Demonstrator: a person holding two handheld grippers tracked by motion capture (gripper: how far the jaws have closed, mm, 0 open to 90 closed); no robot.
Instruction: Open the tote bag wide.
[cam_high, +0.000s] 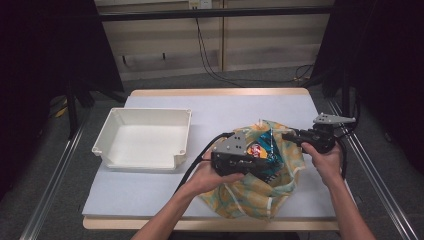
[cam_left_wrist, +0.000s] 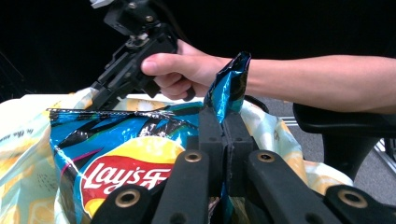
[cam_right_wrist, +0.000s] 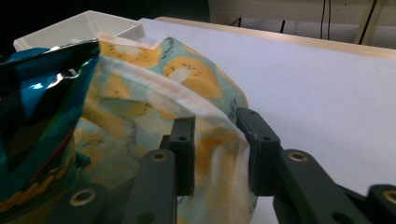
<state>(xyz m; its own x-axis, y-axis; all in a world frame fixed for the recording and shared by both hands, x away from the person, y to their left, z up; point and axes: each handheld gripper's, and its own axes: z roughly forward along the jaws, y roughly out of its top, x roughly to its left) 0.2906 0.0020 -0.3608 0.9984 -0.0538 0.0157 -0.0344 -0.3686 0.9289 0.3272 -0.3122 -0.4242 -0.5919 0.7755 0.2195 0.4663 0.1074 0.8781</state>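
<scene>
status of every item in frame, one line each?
Chip bag: upright in the tote, top corner pinched.
Tote: open, rim between the right jaws.
Bin: empty, on the table.
Left tongs: shut on the chip bag.
Right tongs: open around the tote's rim.

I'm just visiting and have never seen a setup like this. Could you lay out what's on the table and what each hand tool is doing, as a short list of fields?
Work in hand: a bag of chips sits in a patterned fabric bag
Left gripper: shut on the chip bag, pinching its top corner
Right gripper: jaws apart, with the fabric bag rim between them, not pressed
Chip bag: blue and yellow, standing inside the fabric bag
Bin: white, to the left on the table
</scene>
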